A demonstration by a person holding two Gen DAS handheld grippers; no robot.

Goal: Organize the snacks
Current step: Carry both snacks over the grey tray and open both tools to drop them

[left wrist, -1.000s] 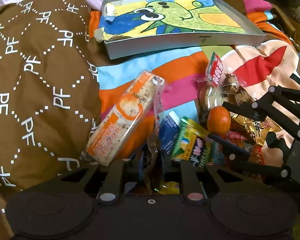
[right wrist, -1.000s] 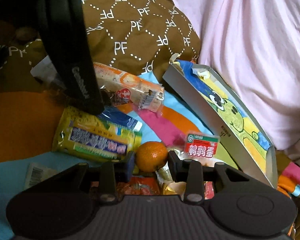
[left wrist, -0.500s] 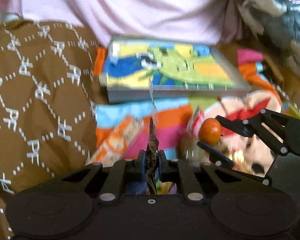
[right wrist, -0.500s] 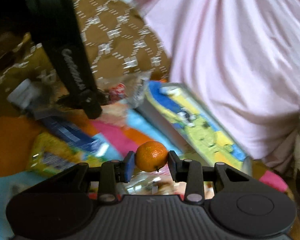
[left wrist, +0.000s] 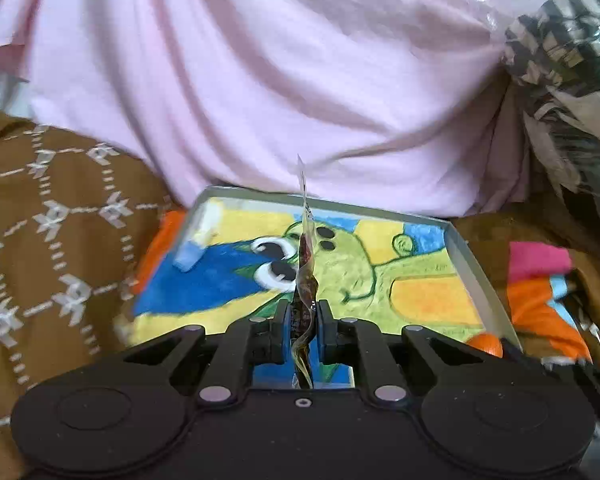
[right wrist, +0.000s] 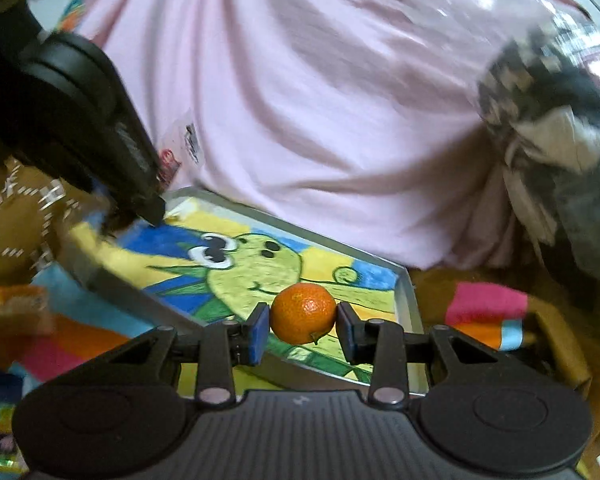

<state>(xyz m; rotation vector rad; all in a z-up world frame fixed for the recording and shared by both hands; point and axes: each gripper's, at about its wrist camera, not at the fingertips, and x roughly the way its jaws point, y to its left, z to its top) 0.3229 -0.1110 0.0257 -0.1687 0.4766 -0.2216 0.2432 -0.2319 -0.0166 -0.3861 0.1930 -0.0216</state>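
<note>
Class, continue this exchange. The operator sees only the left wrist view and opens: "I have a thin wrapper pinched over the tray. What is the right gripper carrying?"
Observer: The right gripper is shut on a mandarin, squeezed between its blue pads.
Operator: Where is it relative to the tray?
Observer: In the right wrist view it appears over the near right part of the tray, above the painted green figure.
Operator: Any snacks outside the tray?
Observer: Yes, a blurred orange packet lies on the striped cloth left of the tray.
</note>
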